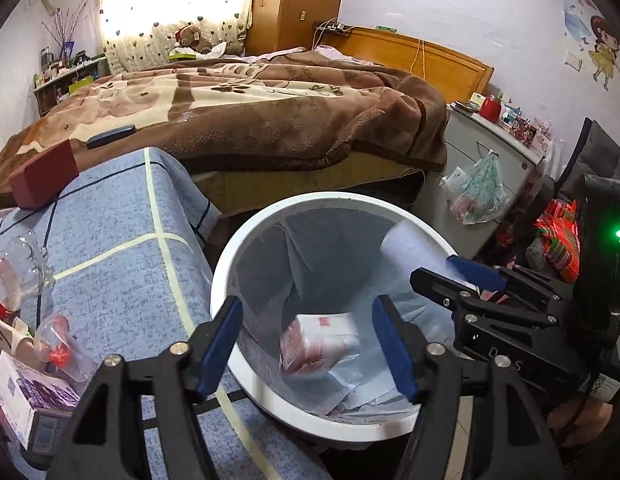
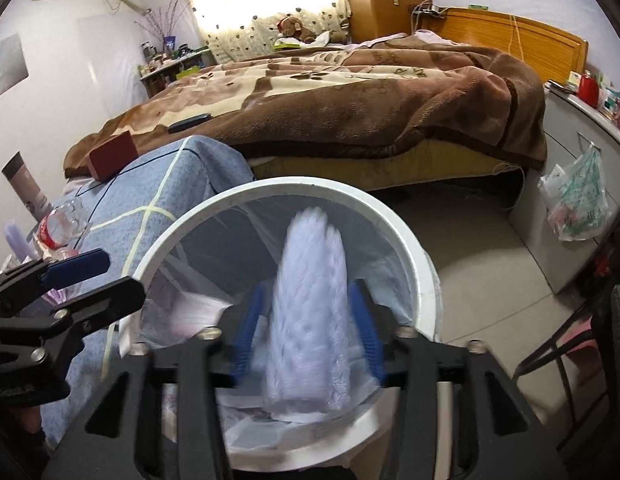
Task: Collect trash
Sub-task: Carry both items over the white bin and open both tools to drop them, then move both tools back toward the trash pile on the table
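A white round bin [image 1: 223, 276] [image 2: 424, 276] with a clear liner stands beside the blue-clothed table. My left gripper [image 1: 305, 346] hangs open over the bin's mouth. Below it a white-and-red packet [image 1: 322, 338] shows blurred inside the liner, touching neither finger. My right gripper [image 2: 305, 330] is also over the bin, jaws apart. A white bubble-wrap roll [image 2: 310, 312] is smeared with motion between its blue pads and looks loose. In the left wrist view the right gripper [image 1: 450, 272] reaches in from the right, with the white roll [image 1: 410, 246] at its tips. The left gripper [image 2: 85, 276] shows at the left of the right wrist view.
On the blue cloth table [image 1: 121, 216] lie a glass mug [image 1: 19, 272], a crumpled plastic cup [image 1: 57, 344], a printed carton [image 1: 25, 400] and a dark red box [image 1: 43, 180]. A bed with a brown blanket [image 1: 269, 112] stands behind. A plastic bag [image 2: 578, 208] hangs on the grey cabinet.
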Motion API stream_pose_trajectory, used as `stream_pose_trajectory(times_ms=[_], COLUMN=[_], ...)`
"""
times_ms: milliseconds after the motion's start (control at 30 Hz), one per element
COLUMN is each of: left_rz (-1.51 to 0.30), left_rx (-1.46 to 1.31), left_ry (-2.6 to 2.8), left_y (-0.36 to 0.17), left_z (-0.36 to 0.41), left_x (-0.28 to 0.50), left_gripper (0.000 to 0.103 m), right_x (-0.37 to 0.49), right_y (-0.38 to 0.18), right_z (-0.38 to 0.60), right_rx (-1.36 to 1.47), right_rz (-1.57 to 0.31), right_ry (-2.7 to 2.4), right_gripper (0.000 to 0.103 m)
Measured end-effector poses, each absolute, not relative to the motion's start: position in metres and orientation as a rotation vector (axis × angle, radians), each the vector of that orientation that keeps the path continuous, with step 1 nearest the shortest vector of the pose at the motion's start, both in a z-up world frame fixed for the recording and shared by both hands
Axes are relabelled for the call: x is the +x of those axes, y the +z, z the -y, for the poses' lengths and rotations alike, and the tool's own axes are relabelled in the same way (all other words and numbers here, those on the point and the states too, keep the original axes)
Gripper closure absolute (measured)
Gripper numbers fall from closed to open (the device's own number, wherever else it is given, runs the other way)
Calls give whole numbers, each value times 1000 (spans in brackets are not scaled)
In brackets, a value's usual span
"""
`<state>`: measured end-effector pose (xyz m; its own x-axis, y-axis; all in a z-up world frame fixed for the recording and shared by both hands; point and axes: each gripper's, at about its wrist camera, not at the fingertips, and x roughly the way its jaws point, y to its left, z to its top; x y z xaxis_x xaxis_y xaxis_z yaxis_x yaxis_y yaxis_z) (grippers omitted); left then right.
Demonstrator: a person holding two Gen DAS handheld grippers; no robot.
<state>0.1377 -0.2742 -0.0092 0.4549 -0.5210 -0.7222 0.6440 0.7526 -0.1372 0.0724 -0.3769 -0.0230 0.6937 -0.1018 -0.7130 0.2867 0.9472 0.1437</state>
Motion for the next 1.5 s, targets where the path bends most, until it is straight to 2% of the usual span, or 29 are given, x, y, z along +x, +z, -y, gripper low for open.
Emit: stream_pose_trajectory(times_ms=[600, 1500], left_rz=[-779, -716], left_rx=[133, -26], left_ry=[-655, -290], left_y=[7, 14], left_z=[230, 48], left_x=[121, 104], left_gripper=[33, 29], right_x=[57, 74], right_y=[-6, 3], right_z=[355, 250], right_rx=[212, 182], right_rz=[-703, -658], right_ry=[-229, 26], right_gripper=[43, 43])
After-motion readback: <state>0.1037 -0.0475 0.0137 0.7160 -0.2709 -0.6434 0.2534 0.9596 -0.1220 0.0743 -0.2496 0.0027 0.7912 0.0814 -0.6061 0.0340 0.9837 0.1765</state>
